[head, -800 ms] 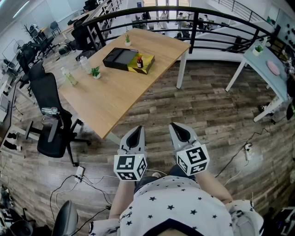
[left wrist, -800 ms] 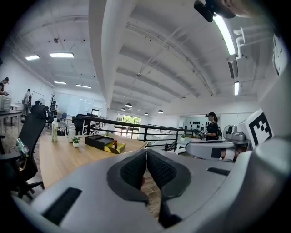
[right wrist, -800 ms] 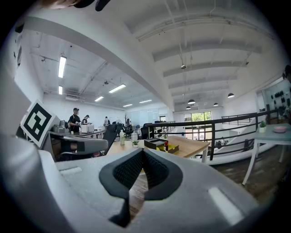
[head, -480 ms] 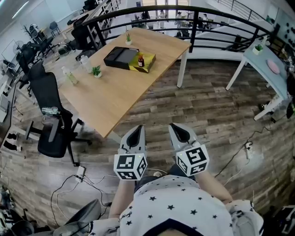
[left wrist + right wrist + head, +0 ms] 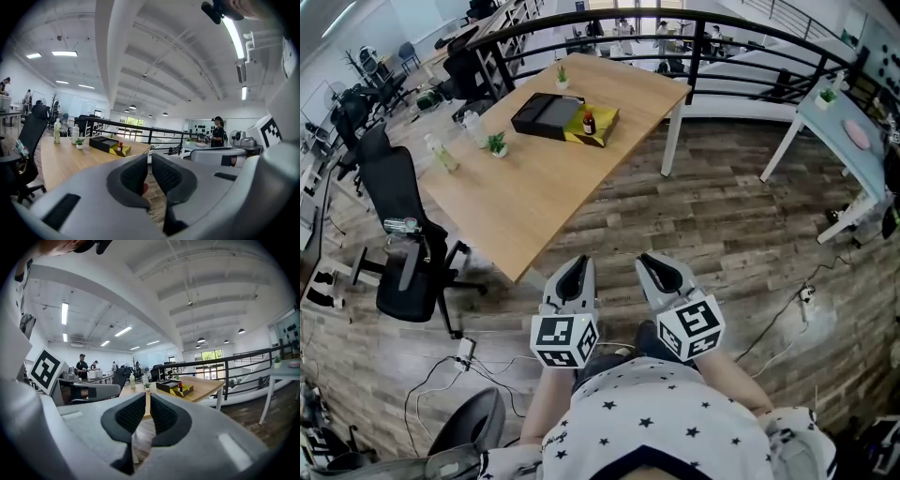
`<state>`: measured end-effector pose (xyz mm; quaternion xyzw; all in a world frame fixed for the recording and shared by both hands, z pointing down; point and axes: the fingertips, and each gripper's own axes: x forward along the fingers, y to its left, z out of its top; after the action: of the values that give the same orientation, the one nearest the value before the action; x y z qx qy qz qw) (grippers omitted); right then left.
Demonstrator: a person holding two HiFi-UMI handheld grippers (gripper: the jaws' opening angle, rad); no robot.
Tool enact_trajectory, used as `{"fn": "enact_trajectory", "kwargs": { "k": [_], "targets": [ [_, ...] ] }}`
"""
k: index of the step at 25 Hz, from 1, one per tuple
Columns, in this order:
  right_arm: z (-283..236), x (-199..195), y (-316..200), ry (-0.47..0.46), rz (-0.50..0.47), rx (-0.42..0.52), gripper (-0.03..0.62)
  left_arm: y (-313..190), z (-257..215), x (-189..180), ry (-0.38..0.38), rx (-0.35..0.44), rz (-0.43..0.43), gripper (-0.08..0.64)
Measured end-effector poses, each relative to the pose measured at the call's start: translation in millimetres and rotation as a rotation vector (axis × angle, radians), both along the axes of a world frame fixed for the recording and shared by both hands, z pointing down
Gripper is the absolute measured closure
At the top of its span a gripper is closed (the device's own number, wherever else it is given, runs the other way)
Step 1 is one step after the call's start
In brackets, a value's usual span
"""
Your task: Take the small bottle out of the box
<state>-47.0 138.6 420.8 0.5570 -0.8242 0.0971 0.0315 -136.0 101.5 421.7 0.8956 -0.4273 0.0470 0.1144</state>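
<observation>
A small dark bottle with a red cap (image 5: 589, 122) stands upright in the yellow half of an open black-and-yellow box (image 5: 548, 116). The box lies at the far end of a long wooden table (image 5: 534, 187). My left gripper (image 5: 574, 266) and right gripper (image 5: 656, 263) hang side by side over the wooden floor, well short of the table. Both are shut with nothing between their jaws. The left gripper view shows the bottle (image 5: 120, 146) and box (image 5: 104, 143) far off beyond the shut jaws. In the right gripper view the bottle (image 5: 179, 387) is just as distant.
A black office chair (image 5: 403, 234) stands left of the table, and another chair (image 5: 464, 431) sits at bottom left. Small potted plants (image 5: 494, 145) and clear bottles (image 5: 441, 155) stand on the table. A black railing (image 5: 694, 37) runs behind, a white table (image 5: 839, 141) stands right, and cables (image 5: 469, 366) lie on the floor.
Both grippers have stayed almost still, the right one drifting slightly left. A dark chair has rolled into view at the bottom left. The bottle and box have not moved.
</observation>
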Motion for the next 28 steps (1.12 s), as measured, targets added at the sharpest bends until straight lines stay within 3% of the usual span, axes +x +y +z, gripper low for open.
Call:
{"fn": "enact_trajectory", "kwargs": {
  "k": [5, 15, 28],
  "targets": [
    [0, 7, -18, -0.017, -0.013, -0.010, 0.547, -17, 3, 10, 0.002, -0.019, 0.007, 0.486],
    [6, 49, -106, -0.003, -0.070, -0.008, 0.414, -97, 6, 46, 0.008, -0.008, -0.027, 0.425],
    [-11, 105, -244, -0.005, -0.164, -0.006, 0.374, -220, -5, 95, 0.027, -0.010, -0.130, 0.387]
  ]
}}
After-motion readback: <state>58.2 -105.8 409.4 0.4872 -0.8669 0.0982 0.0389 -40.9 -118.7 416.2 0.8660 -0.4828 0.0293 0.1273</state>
